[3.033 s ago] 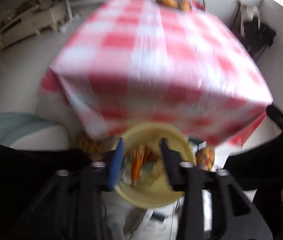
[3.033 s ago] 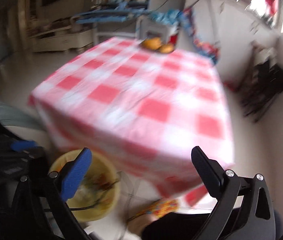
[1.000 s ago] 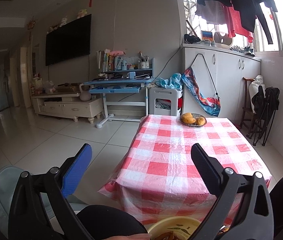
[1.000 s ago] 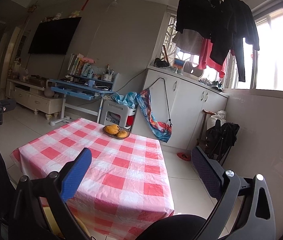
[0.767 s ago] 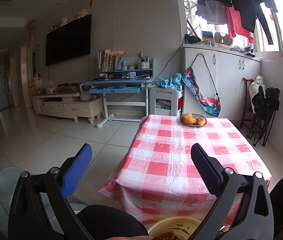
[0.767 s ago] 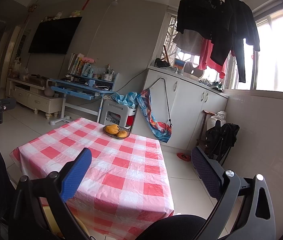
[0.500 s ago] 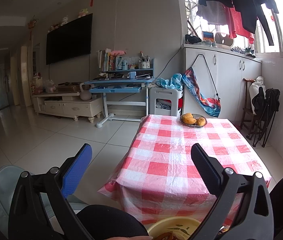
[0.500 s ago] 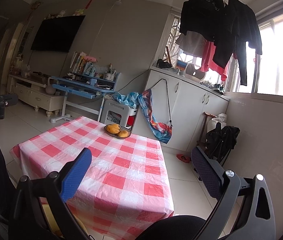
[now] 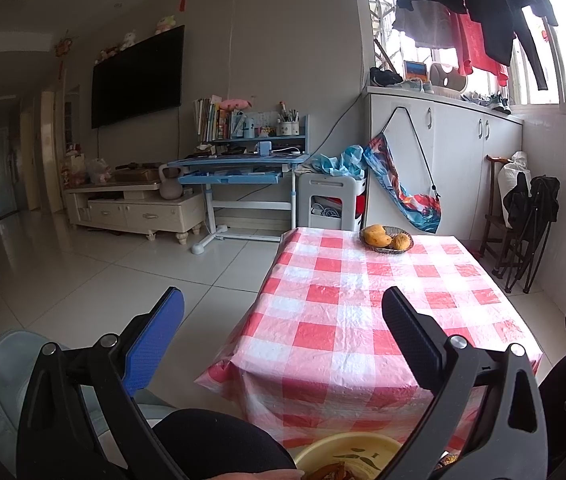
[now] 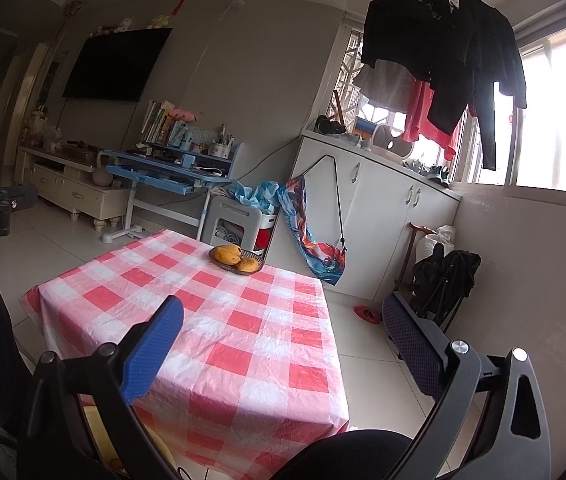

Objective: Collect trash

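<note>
Both held up and level, aimed across the table (image 9: 363,312). Left gripper (image 9: 283,320) wide open, holding nothing. Right gripper (image 10: 283,328) wide open, empty too. Trash down low in the yellow bin (image 9: 347,452), by the knees, probably done.

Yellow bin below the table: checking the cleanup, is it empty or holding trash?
Holding trash: the yellow bin shows orange scraps inside its rim; how full, cannot tell.

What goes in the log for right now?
left tool: open | right tool: open | round yellow bowl: holds scraps | red-checked tablecloth: fruit basket only
</note>
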Tool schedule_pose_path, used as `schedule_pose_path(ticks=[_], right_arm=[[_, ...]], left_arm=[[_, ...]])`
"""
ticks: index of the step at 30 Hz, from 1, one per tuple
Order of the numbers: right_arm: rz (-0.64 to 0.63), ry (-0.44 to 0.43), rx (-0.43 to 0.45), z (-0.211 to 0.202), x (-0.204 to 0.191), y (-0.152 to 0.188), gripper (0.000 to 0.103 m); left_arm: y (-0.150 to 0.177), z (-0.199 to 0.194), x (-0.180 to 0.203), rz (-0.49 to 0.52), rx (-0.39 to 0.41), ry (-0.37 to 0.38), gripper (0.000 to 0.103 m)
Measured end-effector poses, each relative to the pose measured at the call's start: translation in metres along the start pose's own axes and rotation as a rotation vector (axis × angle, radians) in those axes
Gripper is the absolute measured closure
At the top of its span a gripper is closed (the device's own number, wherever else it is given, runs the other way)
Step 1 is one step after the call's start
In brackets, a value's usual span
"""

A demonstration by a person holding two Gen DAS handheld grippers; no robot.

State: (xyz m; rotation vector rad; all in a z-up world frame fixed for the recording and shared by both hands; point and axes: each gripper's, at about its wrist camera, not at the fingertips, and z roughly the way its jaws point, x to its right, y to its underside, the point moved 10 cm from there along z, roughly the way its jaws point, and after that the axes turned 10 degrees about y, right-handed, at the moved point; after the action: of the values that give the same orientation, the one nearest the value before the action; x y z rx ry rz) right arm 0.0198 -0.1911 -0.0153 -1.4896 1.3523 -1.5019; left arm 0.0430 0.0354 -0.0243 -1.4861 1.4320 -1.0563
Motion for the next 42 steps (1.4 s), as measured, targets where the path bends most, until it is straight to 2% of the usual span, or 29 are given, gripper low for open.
schedule_pose_path(ticks=[42], right_arm=[[-0.006,0.007,-0.039,0.0060,0.0012,0.0054,0.008]], left_arm=[[0.0039,0.0016,0.0088,-0.012,-0.008,0.022,0.007]])
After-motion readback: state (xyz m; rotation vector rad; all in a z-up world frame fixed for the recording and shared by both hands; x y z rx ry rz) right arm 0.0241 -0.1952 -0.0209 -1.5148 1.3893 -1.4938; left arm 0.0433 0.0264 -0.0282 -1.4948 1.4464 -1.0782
